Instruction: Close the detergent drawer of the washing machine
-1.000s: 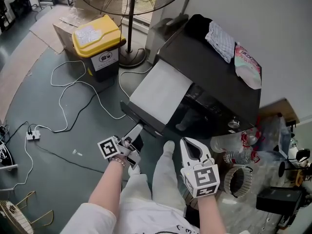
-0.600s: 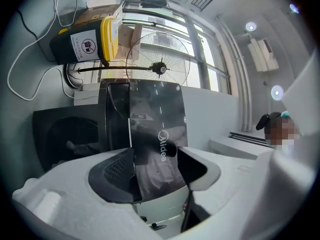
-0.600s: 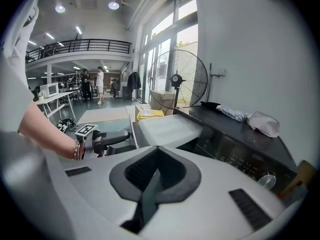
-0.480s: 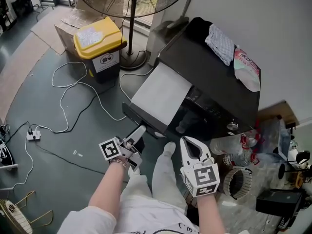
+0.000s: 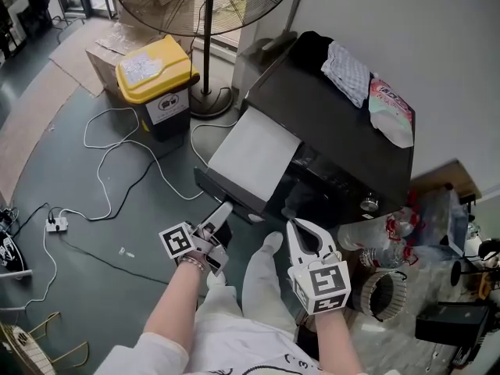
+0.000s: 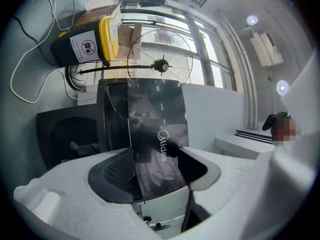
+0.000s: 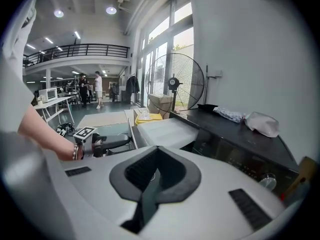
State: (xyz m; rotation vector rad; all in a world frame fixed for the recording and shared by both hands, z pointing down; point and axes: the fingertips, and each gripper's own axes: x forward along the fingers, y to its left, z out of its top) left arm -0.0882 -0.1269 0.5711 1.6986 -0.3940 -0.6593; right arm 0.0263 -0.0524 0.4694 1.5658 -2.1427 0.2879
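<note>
Barely any change over the last second. Left gripper [image 5: 221, 217] is still just below-left of the pulled-out, white-topped black detergent drawer [image 5: 251, 156] at frame centre, jaws wide, probably not touching its glossy front. Right gripper [image 5: 306, 230] is pinched together and empty. The push hasn't begun.

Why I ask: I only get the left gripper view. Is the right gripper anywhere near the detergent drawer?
Observer: No. In the head view the right gripper hangs right of the detergent drawer, apart from it.
Operator: Are its fingers open?
Observer: No. The right gripper view shows its fingers closed together with nothing between them.
Operator: How far out is the drawer?
Observer: The head view shows it sticking well out of the front of the washing machine.
</note>
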